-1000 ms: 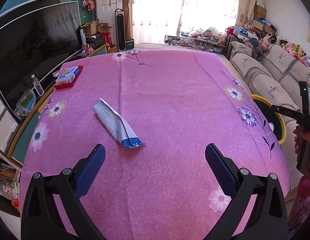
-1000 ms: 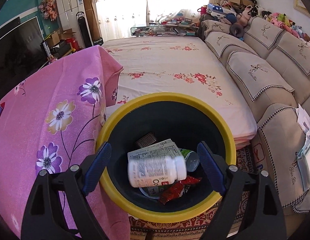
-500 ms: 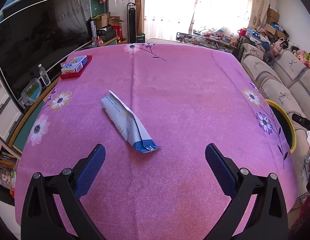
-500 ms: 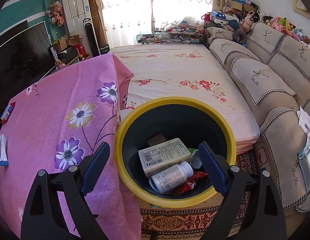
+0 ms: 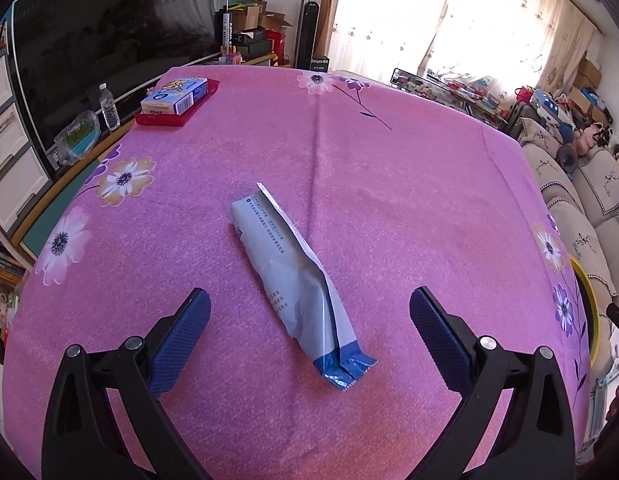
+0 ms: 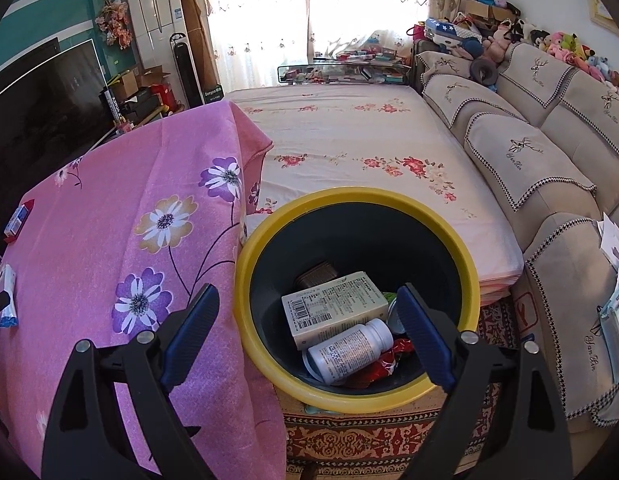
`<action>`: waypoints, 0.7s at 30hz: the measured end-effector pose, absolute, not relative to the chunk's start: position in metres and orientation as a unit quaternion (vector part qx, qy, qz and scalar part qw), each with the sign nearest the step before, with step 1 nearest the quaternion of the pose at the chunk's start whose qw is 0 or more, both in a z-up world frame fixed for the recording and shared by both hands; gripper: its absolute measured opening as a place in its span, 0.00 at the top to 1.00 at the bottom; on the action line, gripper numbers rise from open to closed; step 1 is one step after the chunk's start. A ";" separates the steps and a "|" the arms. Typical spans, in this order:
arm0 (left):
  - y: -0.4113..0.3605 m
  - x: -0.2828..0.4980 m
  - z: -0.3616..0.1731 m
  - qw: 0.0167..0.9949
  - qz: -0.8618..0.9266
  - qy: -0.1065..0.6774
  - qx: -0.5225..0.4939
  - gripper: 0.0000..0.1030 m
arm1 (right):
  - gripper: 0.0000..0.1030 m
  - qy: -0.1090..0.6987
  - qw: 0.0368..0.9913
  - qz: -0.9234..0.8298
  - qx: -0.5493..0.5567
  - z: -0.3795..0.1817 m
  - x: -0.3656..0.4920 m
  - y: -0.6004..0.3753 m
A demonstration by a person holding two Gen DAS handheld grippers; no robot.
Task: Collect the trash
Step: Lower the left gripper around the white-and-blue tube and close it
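A: Nearest to us, our left gripper (image 5: 309,312) has its jaws spread wide with nothing pinched. The white and blue wrapper (image 5: 297,280) lies flat on the pink flowered cloth (image 5: 389,200), its blue end between the two fingertips but touching neither.

B: And our right gripper (image 6: 307,308)?

A: Also spread wide and empty. We hold it above the yellow-rimmed bin (image 6: 245,320), which stands just beside the hanging edge of the cloth.

B: What do we see in the bin?

A: A white pill bottle (image 6: 349,350) on its side, leaning against a pale carton (image 6: 333,308), with a red wrapper (image 6: 389,360) beside the bottle.

B: Further out on the table?

A: At the far left corner we see a blue box (image 5: 175,96) lying on a red tray (image 5: 165,120), well apart from the wrapper. Beyond the bin, a bed with a floral sheet (image 6: 349,140) and a beige sofa (image 6: 529,152) run toward the bright curtains.
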State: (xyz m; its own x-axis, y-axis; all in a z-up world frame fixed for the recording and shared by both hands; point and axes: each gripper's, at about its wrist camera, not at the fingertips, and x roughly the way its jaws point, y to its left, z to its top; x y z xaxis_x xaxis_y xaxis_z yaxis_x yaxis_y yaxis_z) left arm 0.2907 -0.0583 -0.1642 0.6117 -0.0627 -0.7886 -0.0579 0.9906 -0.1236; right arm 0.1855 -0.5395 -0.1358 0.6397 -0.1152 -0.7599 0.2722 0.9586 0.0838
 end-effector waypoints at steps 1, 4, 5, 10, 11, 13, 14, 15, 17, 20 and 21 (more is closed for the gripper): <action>-0.057 0.296 -0.165 0.895 0.001 0.441 -0.068 0.05 | 0.17 0.412 0.900 -0.107 0.095 -0.137 0.186 -0.540; -0.055 0.305 -0.167 0.895 0.016 0.441 -0.064 0.05 | 0.17 0.413 0.899 -0.106 0.095 -0.138 0.188 -0.539; -0.053 0.308 -0.168 0.894 0.023 0.443 -0.066 0.06 | 0.17 0.414 0.899 -0.105 0.095 -0.138 0.188 -0.539; -0.043 0.322 -0.177 0.885 0.036 0.460 -0.068 0.18 | 0.17 0.415 0.899 -0.102 0.095 -0.141 0.191 -0.539; -0.043 0.324 -0.179 0.884 0.035 0.462 -0.063 0.21 | 0.17 0.415 0.899 -0.102 0.096 -0.141 0.191 -0.539; -0.044 0.325 -0.180 0.884 0.035 0.463 -0.053 0.22 | 0.17 0.415 0.899 -0.103 0.097 -0.142 0.191 -0.539; -0.044 0.324 -0.180 0.884 0.035 0.464 -0.053 0.22 | 0.17 0.415 0.899 -0.103 0.098 -0.143 0.191 -0.540; -0.043 0.325 -0.180 0.883 0.034 0.464 -0.052 0.23 | 0.17 0.415 0.899 -0.103 0.099 -0.143 0.191 -0.540; -0.042 0.324 -0.180 0.884 0.036 0.464 -0.052 0.25 | 0.17 0.415 0.899 -0.101 0.100 -0.143 0.190 -0.540; -0.040 0.322 -0.180 0.886 0.037 0.460 -0.052 0.34 | 0.17 0.414 0.899 -0.100 0.100 -0.143 0.189 -0.538; -0.039 0.320 -0.179 0.886 0.036 0.459 -0.053 0.38 | 0.17 0.413 0.900 -0.099 0.100 -0.142 0.189 -0.538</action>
